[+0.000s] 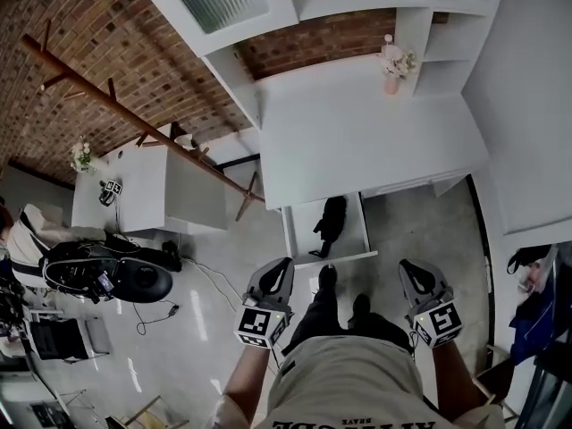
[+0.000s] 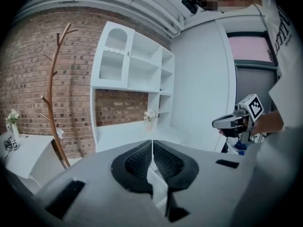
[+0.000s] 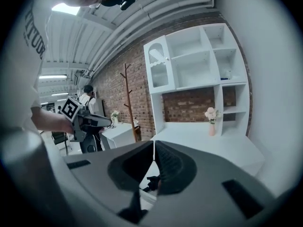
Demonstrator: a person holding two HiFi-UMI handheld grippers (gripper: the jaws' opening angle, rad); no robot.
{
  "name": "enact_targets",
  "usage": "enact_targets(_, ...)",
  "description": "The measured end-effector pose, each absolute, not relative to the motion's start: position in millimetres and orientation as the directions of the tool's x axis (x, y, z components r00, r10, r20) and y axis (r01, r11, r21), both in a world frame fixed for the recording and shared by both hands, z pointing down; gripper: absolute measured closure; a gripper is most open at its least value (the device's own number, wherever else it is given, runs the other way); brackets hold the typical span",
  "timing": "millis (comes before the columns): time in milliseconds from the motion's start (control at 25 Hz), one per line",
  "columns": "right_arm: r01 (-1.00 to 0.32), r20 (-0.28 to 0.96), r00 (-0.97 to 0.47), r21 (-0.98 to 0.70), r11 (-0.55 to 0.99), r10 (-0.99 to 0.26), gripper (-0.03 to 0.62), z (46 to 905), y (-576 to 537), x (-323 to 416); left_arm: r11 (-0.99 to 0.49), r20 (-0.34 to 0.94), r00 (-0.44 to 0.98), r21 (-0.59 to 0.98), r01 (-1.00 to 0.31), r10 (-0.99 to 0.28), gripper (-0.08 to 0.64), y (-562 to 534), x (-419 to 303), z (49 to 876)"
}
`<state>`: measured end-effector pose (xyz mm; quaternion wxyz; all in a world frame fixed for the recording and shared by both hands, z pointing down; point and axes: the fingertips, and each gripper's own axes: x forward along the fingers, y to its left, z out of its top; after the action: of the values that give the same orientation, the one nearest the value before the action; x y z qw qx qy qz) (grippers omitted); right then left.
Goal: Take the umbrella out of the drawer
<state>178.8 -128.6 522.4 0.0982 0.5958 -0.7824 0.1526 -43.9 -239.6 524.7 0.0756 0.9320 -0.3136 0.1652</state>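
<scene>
A black folded umbrella (image 1: 331, 221) lies in the open white drawer (image 1: 290, 231) under the white desk (image 1: 357, 132). Both grippers hang in front of the drawer, apart from it, with my shoes between them. My left gripper (image 1: 281, 265) is at the drawer's near left corner, its pads (image 2: 142, 161) meeting with nothing between them. My right gripper (image 1: 409, 267) is to the right of the drawer, jaws together and empty. In the right gripper view part of the umbrella (image 3: 150, 183) shows just below the closed pads (image 3: 168, 167).
A vase of flowers (image 1: 393, 65) stands at the back of the desk under white shelves (image 1: 447, 25). A wooden coat rack (image 1: 134, 114) leans at the left by a white side table (image 1: 134, 186). Black gear (image 1: 125, 275) and a cable lie on the floor. A person (image 3: 87, 96) stands far behind.
</scene>
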Motion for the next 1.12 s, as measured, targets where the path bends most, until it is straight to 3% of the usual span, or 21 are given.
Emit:
enact_targets(440, -0.974, 0.359, -0.216, -0.140, 0.177, -0.908, 0.560, 537, -163, 161, -0.875, 0.442, 0.800, 0.067, -0.480, -0.405, 0.532, -289, -18, 577)
enact_targets(1120, -0.991, 0.460, -0.104, -0.120, 0.054, -0.882, 0.561, 571, -200, 146, -0.918, 0.610, 0.779, 0.208, -0.337, -0.148, 0.532, -328, 29, 723)
